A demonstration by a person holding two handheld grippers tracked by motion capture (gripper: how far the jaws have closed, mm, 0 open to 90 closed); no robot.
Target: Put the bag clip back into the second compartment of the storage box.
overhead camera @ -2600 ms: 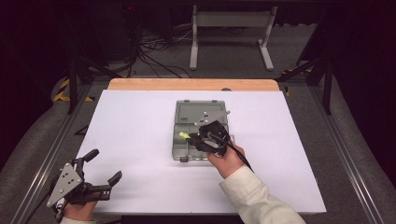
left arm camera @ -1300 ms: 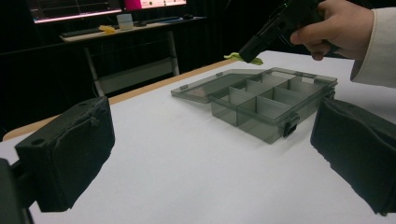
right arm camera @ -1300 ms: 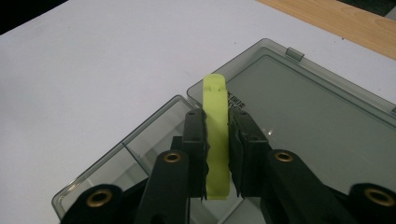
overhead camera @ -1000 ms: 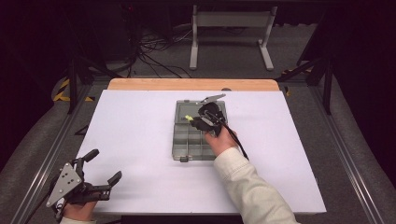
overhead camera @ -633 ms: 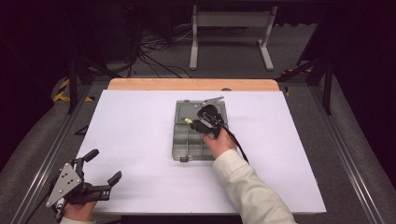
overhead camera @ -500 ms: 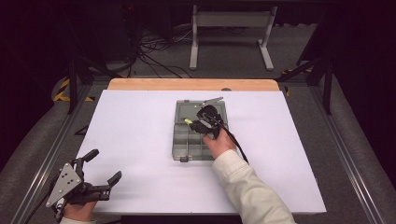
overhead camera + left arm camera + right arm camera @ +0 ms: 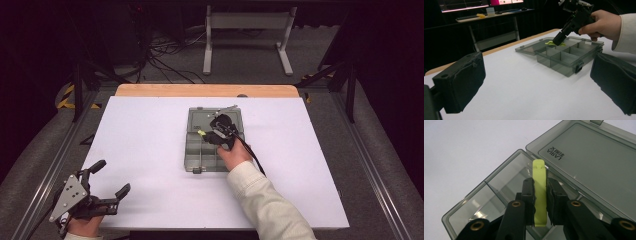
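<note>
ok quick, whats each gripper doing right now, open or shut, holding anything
Left gripper: open, holding nothing, low at the table's near left corner.
Right gripper: shut on the yellow-green strip, over the open compartment box.

White table top (image 7: 150, 150), wooden far edge (image 7: 200, 90), floor cables (image 7: 170, 60), metal stand (image 7: 248, 30) beyond.

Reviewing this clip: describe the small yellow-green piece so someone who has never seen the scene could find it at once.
On the white table lies an open grey compartment box, its lid folded flat behind it. At a compartment next to the lid hinge, the right gripper has its jaws closed on a slim yellow-green strip with a rounded end. It is the one brightly coloured thing among grey plastic.
</note>
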